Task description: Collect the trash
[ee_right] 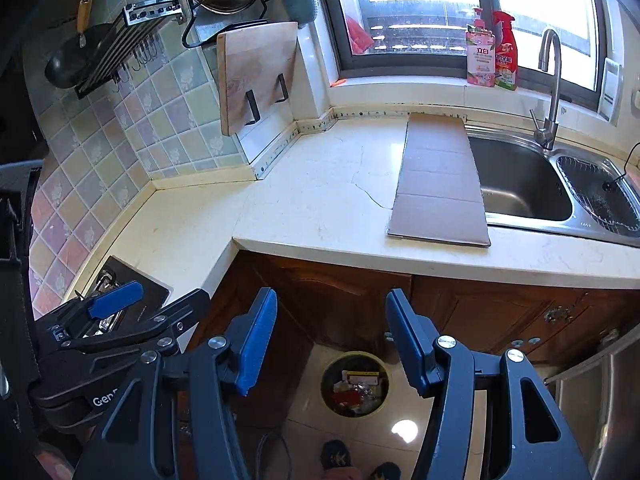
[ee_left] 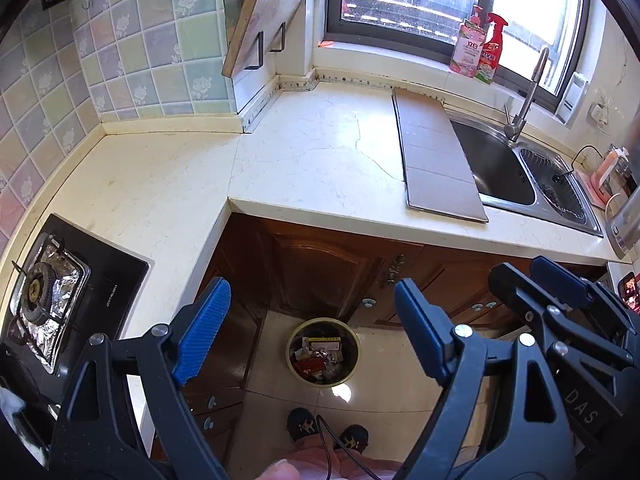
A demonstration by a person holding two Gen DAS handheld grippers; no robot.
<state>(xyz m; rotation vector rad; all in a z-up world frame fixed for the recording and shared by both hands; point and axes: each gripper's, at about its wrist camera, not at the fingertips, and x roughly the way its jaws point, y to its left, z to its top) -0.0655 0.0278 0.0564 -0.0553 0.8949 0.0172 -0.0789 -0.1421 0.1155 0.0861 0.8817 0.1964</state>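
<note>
Two grippers are held side by side above a kitchen corner, both raised over the floor rather than over the surface, which suggests that no pickup is in hand at this instant. The left gripper is seen with its blue fingers spread wide and nothing between them; the right gripper is likewise held with its fingers apart and empty. The trash bin is stood on the tiled floor at 6 o'clock in both views, tucked against the wooden cabinet doors where it can be reached from either run of the surface, and it is already filled with wrappers and scraps. The pale surface itself is shown bare of loose litter, so the task is judged to be at or near its end. A flattened cardboard sheet is laid at 2 o'clock, partly over the rim of the sink, seemingly as a cover or mat rather than as discarded waste, though that cannot be settled from here. Two cleaner bottles are kept on the window sill at 1 o'clock, clear of the work area, and the gas hob is seen at 8 o'clock in the left view.
</note>
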